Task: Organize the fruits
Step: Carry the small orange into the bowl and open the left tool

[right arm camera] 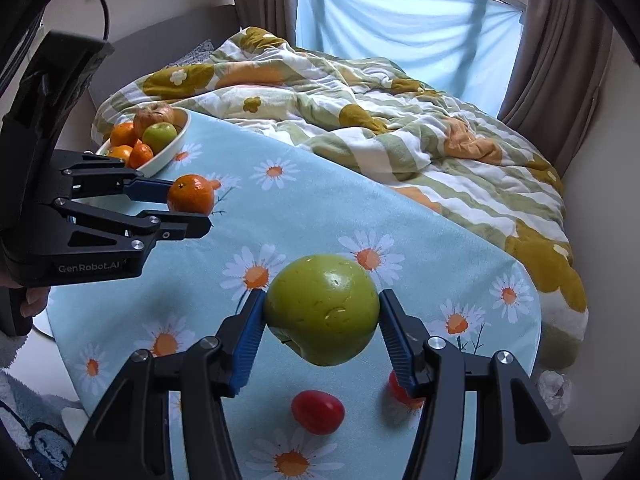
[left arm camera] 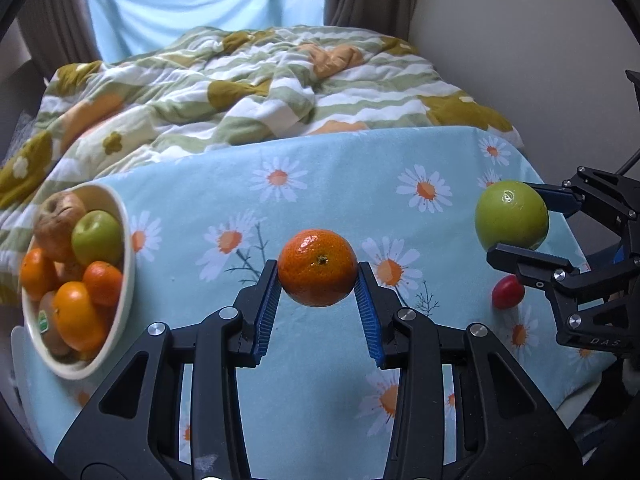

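Note:
My left gripper [left arm camera: 317, 270] is shut on an orange mandarin [left arm camera: 317, 266] and holds it above the daisy tablecloth [left arm camera: 280, 208]; it also shows in the right wrist view [right arm camera: 191, 194]. My right gripper [right arm camera: 322, 312] is shut on a green apple [right arm camera: 322, 310], lifted off the table; the apple shows at the right in the left wrist view [left arm camera: 511, 215]. A white bowl [left arm camera: 126, 240] at the table's left holds apples, mandarins and a kiwi; it sits at the far left corner in the right wrist view [right arm camera: 170, 156].
Two red cherry tomatoes [right arm camera: 318, 411] [right arm camera: 400, 392] lie on the cloth under the right gripper; one shows in the left wrist view [left arm camera: 507, 291]. A bed with a flowered quilt [left arm camera: 248, 80] lies behind the table. A wall [left arm camera: 520, 60] is to the right.

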A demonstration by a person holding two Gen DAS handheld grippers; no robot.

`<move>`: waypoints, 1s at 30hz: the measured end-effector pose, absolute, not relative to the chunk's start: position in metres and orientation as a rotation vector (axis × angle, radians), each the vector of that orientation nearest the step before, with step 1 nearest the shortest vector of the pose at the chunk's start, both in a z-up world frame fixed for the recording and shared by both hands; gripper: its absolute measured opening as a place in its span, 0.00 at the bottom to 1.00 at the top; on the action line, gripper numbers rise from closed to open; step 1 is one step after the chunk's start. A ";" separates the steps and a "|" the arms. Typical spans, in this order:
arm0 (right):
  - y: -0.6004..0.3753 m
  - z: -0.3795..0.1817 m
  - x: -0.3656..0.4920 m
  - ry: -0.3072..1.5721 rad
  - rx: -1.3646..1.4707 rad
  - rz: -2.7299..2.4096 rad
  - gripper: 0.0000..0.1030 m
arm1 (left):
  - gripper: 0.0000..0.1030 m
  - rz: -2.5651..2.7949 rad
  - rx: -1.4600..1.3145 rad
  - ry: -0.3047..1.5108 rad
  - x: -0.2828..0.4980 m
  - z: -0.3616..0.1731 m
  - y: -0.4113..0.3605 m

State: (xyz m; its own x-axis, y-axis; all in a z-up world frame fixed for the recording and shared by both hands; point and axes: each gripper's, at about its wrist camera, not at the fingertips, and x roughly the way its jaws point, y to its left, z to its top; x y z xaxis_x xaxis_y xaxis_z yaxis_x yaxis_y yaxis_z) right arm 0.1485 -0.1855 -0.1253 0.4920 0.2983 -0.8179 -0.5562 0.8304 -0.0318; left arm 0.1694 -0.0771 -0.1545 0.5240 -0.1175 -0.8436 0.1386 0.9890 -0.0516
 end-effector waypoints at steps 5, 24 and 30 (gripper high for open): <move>-0.164 -0.106 0.145 0.904 -0.282 0.546 0.51 | 0.43 -0.108 -0.018 0.983 0.152 -0.132 -0.049; -0.031 -0.061 0.138 0.857 -0.228 0.625 0.51 | 0.43 0.012 -0.077 0.916 0.113 -0.085 0.094; 0.010 -0.062 0.138 0.863 -0.216 0.618 0.51 | 0.43 0.014 -0.092 0.929 0.114 -0.094 0.142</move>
State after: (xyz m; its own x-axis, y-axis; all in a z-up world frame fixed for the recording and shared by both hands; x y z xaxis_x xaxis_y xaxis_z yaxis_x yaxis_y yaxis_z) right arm 0.1383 0.0100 -0.0621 0.4895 0.4194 -0.7645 -0.5885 0.8059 0.0653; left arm 0.1139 0.1422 -0.0943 0.5987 -0.0273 -0.8005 -0.0520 0.9960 -0.0729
